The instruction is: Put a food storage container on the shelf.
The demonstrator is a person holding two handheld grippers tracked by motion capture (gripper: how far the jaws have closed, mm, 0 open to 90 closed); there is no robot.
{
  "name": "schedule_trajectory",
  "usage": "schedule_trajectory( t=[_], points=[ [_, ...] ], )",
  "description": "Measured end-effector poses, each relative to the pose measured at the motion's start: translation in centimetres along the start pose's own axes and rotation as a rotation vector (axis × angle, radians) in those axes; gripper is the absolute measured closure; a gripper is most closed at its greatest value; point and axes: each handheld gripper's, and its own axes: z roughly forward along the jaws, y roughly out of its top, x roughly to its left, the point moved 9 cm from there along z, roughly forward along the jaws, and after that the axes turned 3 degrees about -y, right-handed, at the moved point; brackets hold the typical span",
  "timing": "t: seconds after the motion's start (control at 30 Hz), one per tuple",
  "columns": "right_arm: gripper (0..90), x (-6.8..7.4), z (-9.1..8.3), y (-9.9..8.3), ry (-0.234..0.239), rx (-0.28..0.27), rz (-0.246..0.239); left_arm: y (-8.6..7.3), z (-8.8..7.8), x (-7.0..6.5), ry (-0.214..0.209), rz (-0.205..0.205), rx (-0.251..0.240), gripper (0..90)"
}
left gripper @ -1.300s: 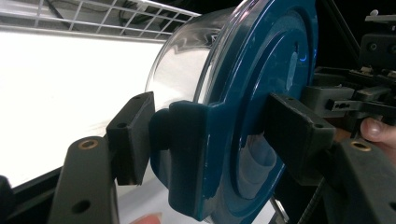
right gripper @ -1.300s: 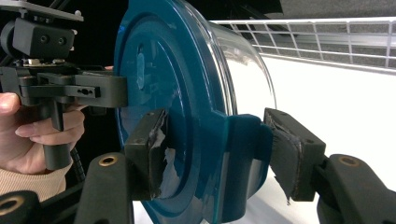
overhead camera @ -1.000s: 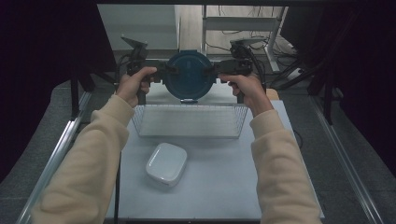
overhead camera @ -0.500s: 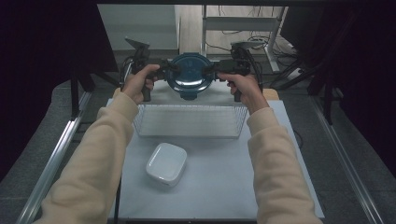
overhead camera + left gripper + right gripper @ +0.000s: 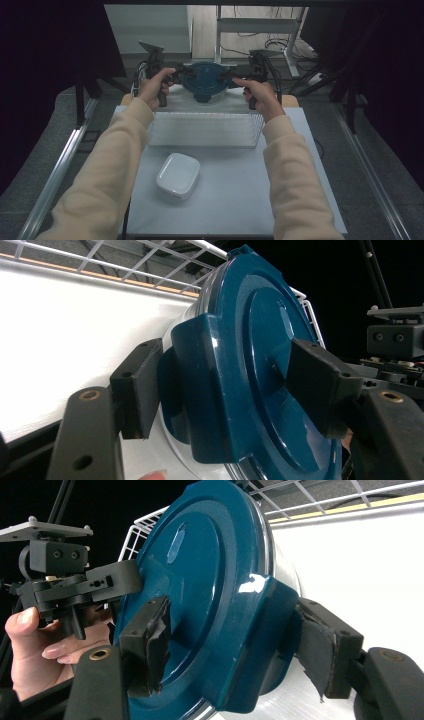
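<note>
A round container with a dark blue lid (image 5: 207, 80) hangs between the two grippers, over the table's far edge behind the wire rack (image 5: 205, 131). My left gripper (image 5: 182, 75) is shut on the lid's left clip tab; in the left gripper view one pad (image 5: 137, 385) sits under the tab and the other presses on the lid (image 5: 255, 355). My right gripper (image 5: 235, 77) grips the opposite tab (image 5: 260, 630). Its jaws have just been opening, with the tab still between them and both pads touching it.
A white wire rack lies across the white table (image 5: 235, 200) in front of the container. Nearer the person, left of centre, rests a white square dish (image 5: 178, 175). Dark stands and cables crowd the space beyond the table's far edge.
Both hands have sunk a little with the container, which looks smaller and lower behind the rack. The rack and the dish have not moved.
</note>
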Motion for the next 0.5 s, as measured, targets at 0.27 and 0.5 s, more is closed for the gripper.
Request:
schedule_trajectory(
  t=[0.27, 0.5],
  points=[
    [18.9, 0.5, -0.2, -0.3, -0.089, -0.05, -0.082, 0.1, -1.2, -0.3, 0.044, 0.08, -0.071, 25.7],
    [12.9, 1.4, -2.7, -0.8, -0.169, -0.149, -0.205, -1.2, -3.8, -1.2, 0.108, 0.238, -0.122, 21.7]
  ],
)
